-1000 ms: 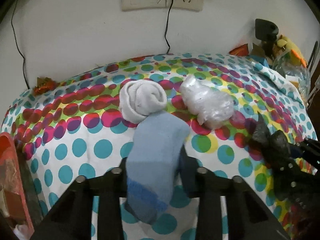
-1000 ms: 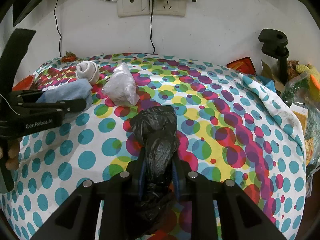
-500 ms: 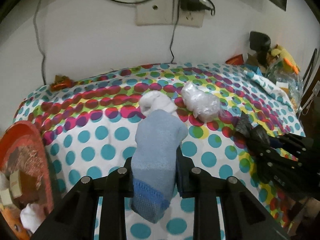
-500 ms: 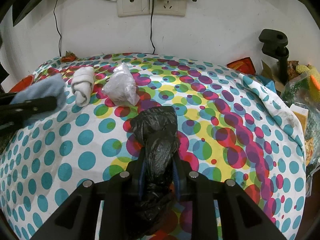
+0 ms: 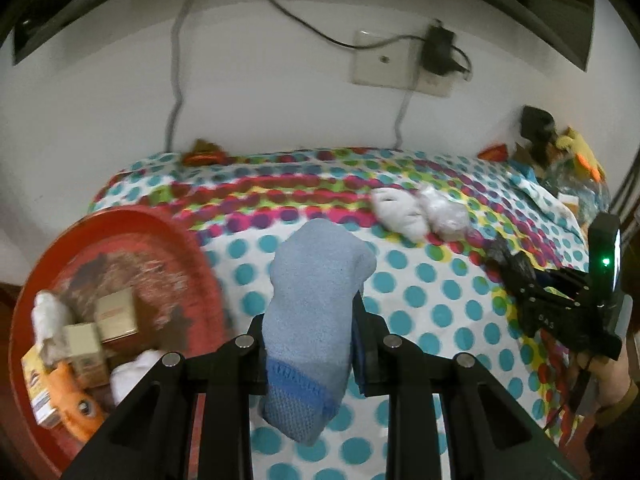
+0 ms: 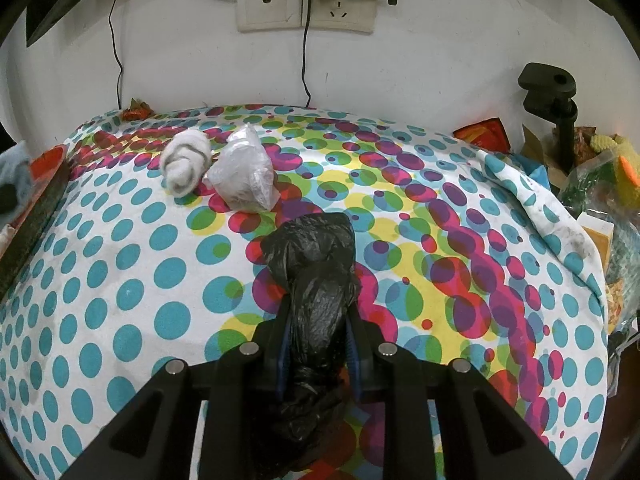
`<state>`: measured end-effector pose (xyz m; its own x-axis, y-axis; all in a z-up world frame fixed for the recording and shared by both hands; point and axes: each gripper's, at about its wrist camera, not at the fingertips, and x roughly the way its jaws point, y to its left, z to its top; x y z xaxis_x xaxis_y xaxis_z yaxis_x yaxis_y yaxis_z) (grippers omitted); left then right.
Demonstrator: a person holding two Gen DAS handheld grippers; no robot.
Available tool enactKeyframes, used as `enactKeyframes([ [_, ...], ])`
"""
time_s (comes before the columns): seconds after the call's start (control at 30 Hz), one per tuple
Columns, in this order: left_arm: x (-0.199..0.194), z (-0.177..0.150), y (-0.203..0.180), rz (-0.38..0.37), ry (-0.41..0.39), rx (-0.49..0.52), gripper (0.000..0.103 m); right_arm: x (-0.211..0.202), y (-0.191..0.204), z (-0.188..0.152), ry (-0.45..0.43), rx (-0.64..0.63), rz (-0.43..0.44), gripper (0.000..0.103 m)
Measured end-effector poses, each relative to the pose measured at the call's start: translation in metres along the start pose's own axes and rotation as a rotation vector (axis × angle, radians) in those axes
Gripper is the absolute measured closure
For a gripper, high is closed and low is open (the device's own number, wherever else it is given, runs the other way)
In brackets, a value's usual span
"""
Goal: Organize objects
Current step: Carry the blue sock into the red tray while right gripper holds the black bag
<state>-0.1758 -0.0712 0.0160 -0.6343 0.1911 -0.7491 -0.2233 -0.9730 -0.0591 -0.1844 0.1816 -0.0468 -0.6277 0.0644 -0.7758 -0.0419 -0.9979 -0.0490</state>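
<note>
My left gripper is shut on a light blue sock, held up off the dotted tablecloth, close to a red round tray at the left. My right gripper is shut on a crumpled black plastic bag low over the cloth. A rolled white sock and a clear plastic bag lie side by side farther back. The right gripper, with the black bag, shows at the right of the left wrist view.
The tray holds small boxes, a white sock and an orange packet. A wall with sockets and hanging cables closes the back. Clutter and a black clamp stand crowd the right edge. A small wrapper lies at the far left corner.
My left gripper has carried the blue sock up and to the left, away from the white sock; the red tray has come into view. The right gripper has stayed still with the black bag.
</note>
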Motion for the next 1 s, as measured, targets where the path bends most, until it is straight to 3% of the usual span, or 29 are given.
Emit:
enactKeyframes([
  [0.43,-0.033,-0.011,0.075,0.093,-0.022,-0.085,0.079,0.000,0.000,0.000,0.000,-0.003,-0.004,0.079],
  [1.0,-0.024,-0.025,0.165,0.251,0.019,-0.219,0.079,0.000,0.000,0.000,0.000,-0.006,-0.008,0.079],
])
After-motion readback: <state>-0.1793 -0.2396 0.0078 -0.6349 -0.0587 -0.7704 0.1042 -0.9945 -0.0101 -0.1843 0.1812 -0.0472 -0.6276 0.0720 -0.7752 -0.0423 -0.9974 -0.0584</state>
